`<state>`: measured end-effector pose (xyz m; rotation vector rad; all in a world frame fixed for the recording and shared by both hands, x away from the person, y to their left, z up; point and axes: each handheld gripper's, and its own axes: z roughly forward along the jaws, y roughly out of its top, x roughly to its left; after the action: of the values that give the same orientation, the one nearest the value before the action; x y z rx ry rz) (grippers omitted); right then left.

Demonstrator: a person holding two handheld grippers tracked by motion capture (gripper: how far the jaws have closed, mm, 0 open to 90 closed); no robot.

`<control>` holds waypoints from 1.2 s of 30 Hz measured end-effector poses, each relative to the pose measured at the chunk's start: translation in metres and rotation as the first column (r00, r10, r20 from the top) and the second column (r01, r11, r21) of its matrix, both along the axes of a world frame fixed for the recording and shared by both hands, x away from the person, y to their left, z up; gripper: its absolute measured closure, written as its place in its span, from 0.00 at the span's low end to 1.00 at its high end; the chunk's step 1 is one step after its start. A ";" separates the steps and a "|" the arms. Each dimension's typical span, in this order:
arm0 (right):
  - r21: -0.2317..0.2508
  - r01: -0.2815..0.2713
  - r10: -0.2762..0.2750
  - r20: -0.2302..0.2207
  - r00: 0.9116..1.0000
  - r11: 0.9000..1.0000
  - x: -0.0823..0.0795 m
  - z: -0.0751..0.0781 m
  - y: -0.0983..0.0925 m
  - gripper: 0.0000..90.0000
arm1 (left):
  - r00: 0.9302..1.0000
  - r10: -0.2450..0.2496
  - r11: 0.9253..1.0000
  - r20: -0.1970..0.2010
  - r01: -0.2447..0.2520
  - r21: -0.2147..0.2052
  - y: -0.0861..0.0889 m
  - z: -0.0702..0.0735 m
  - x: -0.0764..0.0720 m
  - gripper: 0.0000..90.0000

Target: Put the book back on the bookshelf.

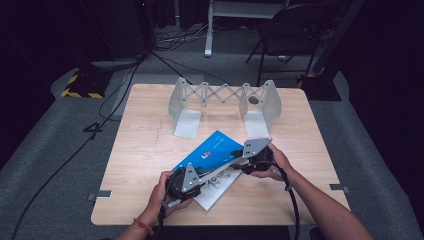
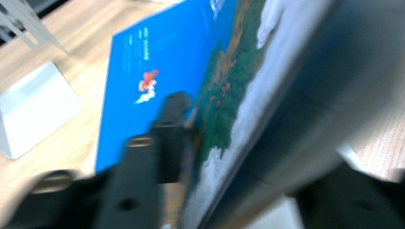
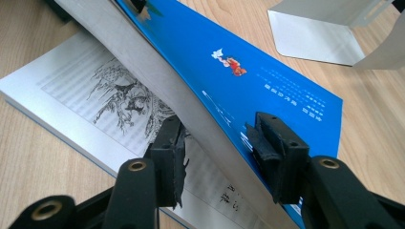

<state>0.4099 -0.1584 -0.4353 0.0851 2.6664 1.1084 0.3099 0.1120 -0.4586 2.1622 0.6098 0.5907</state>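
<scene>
A book with a blue cover (image 1: 212, 150) lies open near the table's middle, and its printed pages (image 1: 216, 189) rest flat on the wood. The cover and a wad of pages are lifted at a slant. My left gripper (image 1: 206, 173) is shut on this lifted part from the near left; in the blurred left gripper view the blue cover (image 2: 143, 57) runs between the jaws of the left gripper (image 2: 253, 143). My right gripper (image 1: 236, 159) grips the same lifted part from the right. In the right gripper view, the right gripper (image 3: 217, 136) has one pad under the pages and one on the blue cover (image 3: 267, 81).
A white expandable book rack (image 1: 225, 97) with two end plates stands at the table's far side; one plate (image 3: 315, 33) lies close beyond the book. A chair and cables lie on the floor behind the table. Bare wood (image 1: 145, 150) lies to the left.
</scene>
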 end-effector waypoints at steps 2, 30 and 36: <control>0.032 -0.015 0.015 -0.004 1.000 0.999 0.001 -0.002 -0.002 0.61 | 1.000 -0.026 1.000 0.002 0.026 0.007 0.004 0.001 0.002 0.76; -0.014 0.015 -0.012 0.192 0.981 1.000 -0.021 -0.013 -0.050 0.79 | 0.965 -0.255 0.965 -0.063 0.249 -0.086 0.018 0.006 0.049 0.72; -0.009 0.062 -0.059 0.203 0.977 0.998 -0.034 -0.012 -0.066 0.81 | 0.951 -0.300 0.953 -0.070 0.295 -0.075 0.003 0.008 0.064 0.70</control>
<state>0.3762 -0.2244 -0.4475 0.0467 2.4743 1.0197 0.3744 0.1147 -0.4510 2.1705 0.3280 0.3182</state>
